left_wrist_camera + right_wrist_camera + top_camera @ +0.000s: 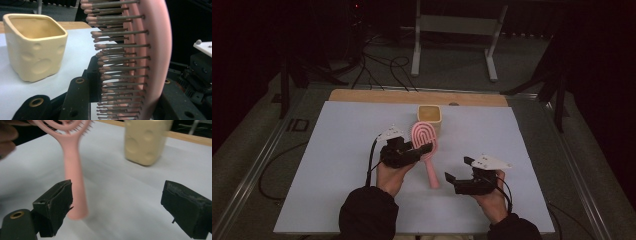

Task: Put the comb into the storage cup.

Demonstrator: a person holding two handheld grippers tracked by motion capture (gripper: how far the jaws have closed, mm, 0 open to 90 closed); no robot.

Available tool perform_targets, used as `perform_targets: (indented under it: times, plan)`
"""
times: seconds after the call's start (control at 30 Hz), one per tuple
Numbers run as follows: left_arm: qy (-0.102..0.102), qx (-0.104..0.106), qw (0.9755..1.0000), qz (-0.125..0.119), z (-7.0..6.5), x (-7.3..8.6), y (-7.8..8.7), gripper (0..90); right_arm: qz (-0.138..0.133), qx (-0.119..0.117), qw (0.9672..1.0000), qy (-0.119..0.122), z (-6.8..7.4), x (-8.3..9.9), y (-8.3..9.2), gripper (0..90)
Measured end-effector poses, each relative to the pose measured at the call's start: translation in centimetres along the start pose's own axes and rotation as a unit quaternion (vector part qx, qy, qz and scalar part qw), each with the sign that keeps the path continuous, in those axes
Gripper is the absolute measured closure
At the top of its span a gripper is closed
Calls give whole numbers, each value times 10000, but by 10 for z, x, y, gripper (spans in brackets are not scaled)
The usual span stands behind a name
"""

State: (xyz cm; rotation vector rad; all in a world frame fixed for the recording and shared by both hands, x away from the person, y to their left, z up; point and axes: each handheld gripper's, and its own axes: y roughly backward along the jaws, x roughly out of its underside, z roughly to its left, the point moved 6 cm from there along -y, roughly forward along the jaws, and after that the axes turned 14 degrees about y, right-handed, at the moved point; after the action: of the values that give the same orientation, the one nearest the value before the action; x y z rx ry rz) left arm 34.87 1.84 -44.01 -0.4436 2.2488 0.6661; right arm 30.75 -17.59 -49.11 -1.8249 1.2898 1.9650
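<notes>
Fingers, left (424,149): your grip clamps the pink hairbrush (426,142) head.
Fingers, right (117,207): spread, empty.
Handling: keep brush steady near cream cup (429,114).

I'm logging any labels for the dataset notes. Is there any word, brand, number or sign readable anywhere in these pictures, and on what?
None can be read.
Pink plastic hairbrush: no print shows.
Cream square ceramic cup: round dimples, no text.
White table sheet: blank.
Black gripper bodies: no markings legible.
</notes>
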Motion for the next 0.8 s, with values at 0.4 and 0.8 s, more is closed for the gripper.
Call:
perform_targets:
  times: [0.4, 0.8]
  plan:
    - [-125, -25, 9998, -121, -3, -10, 7, 646, -262, 650, 9975, -18, -10, 34, 23, 103]
    - [-245, -125, 9991, -326, -5, -29, 20, 646, -353, 987, 9945, -36, -18, 41, 32, 103]
